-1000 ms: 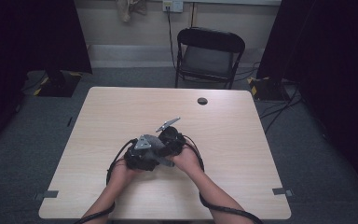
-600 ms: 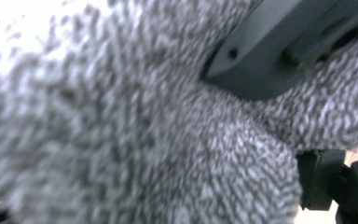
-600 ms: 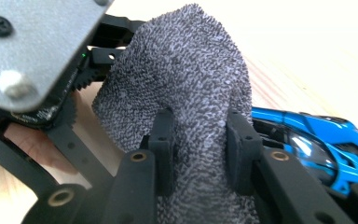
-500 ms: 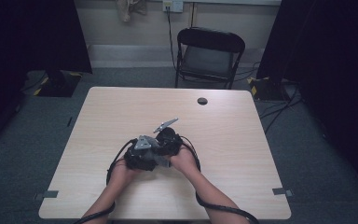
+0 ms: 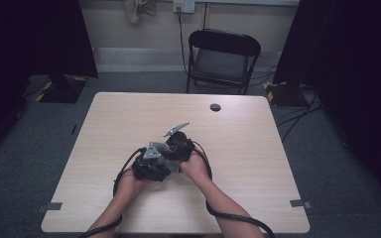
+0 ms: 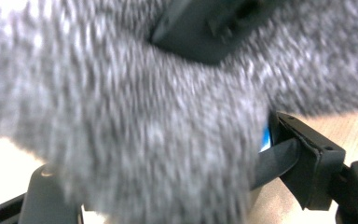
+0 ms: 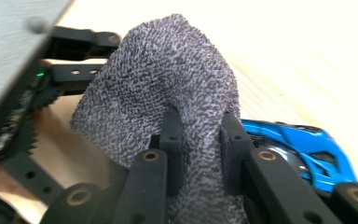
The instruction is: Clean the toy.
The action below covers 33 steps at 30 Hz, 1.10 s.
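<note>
**Pinching the grey cloth over the blue toy car**

Gripping the grey cloth (image 7: 163, 93) between its two black jaws, your right gripper (image 7: 198, 140) is pinching a fold of the knitted fabric, so the cloth is standing up in a rounded hump just above the counter (image 7: 279, 60). Right beside that hump, a blue toy car (image 7: 303, 144) is lying on the wood, touching the lower edge of the fabric and partly hidden behind the right-hand jaw.

In the left gripper view the same cloth (image 6: 121, 121) is pressing close against the camera, blurred. Your left gripper (image 6: 168, 196) is sitting with one jaw on each side of the fabric, and a sliver of the blue car (image 6: 265, 139) is showing at the inner face of the right-hand jaw. From these pictures you cannot tell whether those jaws are clamping the cloth or merely standing around it.

From above, you are holding both grippers close together, the left one (image 5: 149, 166) and the right one (image 5: 178, 146) nearly touching, at the middle of the counter (image 5: 258, 163), slightly towards your edge. A small dark round disc (image 5: 215, 107) is lying well apart near the far edge, and a black folding chair (image 5: 223, 59) is standing beyond the counter.
</note>
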### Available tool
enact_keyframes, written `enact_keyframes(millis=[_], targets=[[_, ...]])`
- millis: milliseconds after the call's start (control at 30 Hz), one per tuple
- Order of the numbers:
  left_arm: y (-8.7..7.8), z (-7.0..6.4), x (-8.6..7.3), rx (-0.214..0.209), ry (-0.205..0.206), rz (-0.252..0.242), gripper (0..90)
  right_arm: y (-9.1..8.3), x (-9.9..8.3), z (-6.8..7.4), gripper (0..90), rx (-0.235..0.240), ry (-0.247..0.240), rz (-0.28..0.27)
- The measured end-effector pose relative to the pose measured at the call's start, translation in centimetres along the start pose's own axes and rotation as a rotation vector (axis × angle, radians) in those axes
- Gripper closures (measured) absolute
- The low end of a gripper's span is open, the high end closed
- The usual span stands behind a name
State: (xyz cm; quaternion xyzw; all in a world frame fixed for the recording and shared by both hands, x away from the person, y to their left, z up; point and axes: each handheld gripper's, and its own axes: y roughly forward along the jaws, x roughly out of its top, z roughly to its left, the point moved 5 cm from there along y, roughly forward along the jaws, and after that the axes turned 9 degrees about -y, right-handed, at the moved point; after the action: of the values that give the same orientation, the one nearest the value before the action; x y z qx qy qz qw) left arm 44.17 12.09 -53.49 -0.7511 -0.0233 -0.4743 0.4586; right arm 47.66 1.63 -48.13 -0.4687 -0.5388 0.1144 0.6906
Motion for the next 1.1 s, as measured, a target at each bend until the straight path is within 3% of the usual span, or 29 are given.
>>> enact_keyframes(millis=[267,600,1100], targets=[[0.0,0.0,0.0,0.0,0.0,0.0,24.1,0.0,0.0,-0.8,75.8,-0.035,0.014,0.001],[0.0,0.0,0.0,0.0,-0.001,-0.001,24.1,-0.2,-0.7,-3.1,75.7,-0.064,0.093,-0.004],[0.0,0.0,0.0,0.0,-0.001,-0.002,24.1,0.0,-1.6,-4.5,75.8,-0.106,0.128,-0.01]])
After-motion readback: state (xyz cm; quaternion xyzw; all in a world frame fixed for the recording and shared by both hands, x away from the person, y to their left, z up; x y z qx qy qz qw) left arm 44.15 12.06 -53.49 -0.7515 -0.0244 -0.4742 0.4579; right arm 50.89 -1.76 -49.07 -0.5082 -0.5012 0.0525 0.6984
